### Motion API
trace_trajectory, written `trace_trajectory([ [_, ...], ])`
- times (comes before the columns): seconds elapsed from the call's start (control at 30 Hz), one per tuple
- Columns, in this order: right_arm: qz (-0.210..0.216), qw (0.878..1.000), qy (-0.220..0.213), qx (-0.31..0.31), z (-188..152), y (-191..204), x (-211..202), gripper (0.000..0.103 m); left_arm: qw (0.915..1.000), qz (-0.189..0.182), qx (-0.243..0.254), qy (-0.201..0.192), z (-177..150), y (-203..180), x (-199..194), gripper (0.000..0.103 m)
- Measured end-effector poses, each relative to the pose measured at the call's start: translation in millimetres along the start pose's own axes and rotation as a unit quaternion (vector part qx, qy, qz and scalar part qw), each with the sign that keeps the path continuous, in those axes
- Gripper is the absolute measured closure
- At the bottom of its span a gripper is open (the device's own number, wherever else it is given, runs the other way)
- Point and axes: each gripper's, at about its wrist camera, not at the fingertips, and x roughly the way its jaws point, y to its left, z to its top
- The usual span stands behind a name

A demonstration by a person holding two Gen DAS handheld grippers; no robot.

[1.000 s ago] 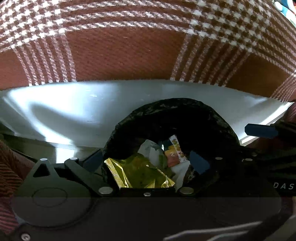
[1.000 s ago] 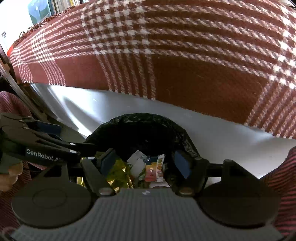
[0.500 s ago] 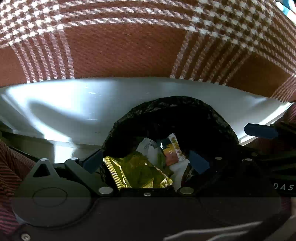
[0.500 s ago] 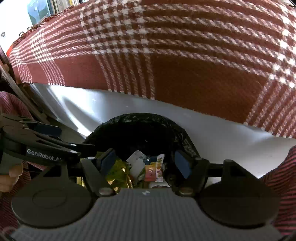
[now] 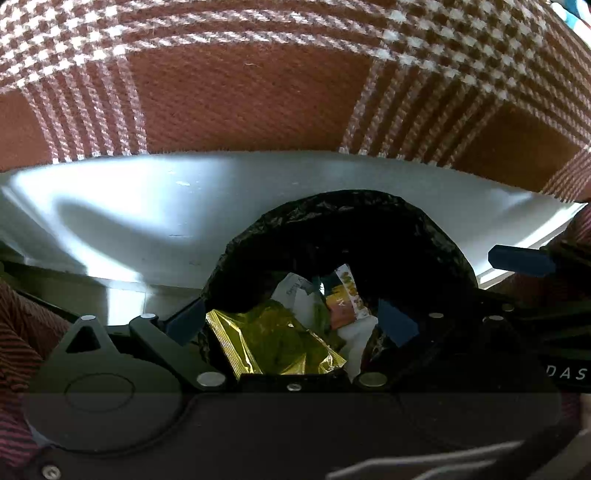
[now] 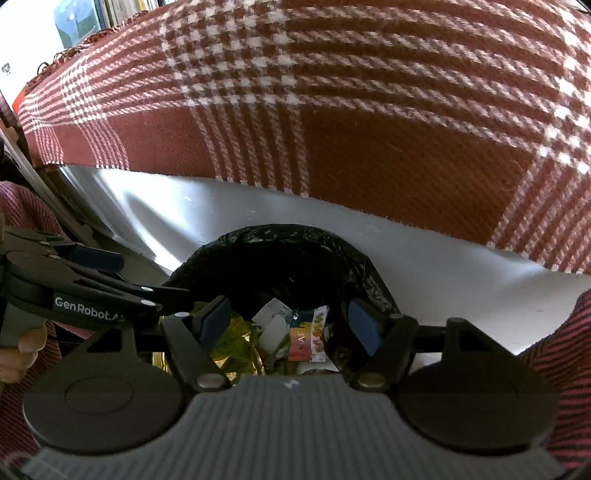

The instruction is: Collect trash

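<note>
Nothing has moved since the earlier frames; both grippers hang in the same spots above the black trash bag [image 5: 343,236], pointing steeply down into its open mouth; that stillness suggests a pause, with the collected trash apparently already dropped in.

Left gripper [image 5: 291,321]: its blue-padded jaws stand wide apart with nothing between them but the view into the bag, so it is open and empty; right gripper [image 6: 290,319]: likewise spread wide and holding nothing.

Inside the bag lies the trash: a crumpled gold foil wrapper [image 5: 273,343] nearest the camera, white paper scraps [image 5: 295,291] behind it, and an orange snack packet [image 6: 306,338] beside those; all sit loose within the bag's dark lining.

Seen from the right wrist, the left gripper reaches in from the left edge, with a hand [image 6: 18,350] on its handle.

Beyond the bag runs a pale grey glossy panel [image 5: 155,218], whether a tabletop edge or furniture side cannot be told; above it hangs a rust-red and white plaid blanket [image 6: 369,110]; books on a shelf [image 6: 110,11] show faintly at top left.
</note>
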Motion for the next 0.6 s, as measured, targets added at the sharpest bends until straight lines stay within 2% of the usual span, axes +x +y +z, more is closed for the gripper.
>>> trace_trajectory([
  [0.6,-0.001,1.000,0.000,0.000,0.6,0.5,0.6,0.022,1.0000,-0.001,-0.005,0.000,-3.7,1.8,1.6,0.003],
])
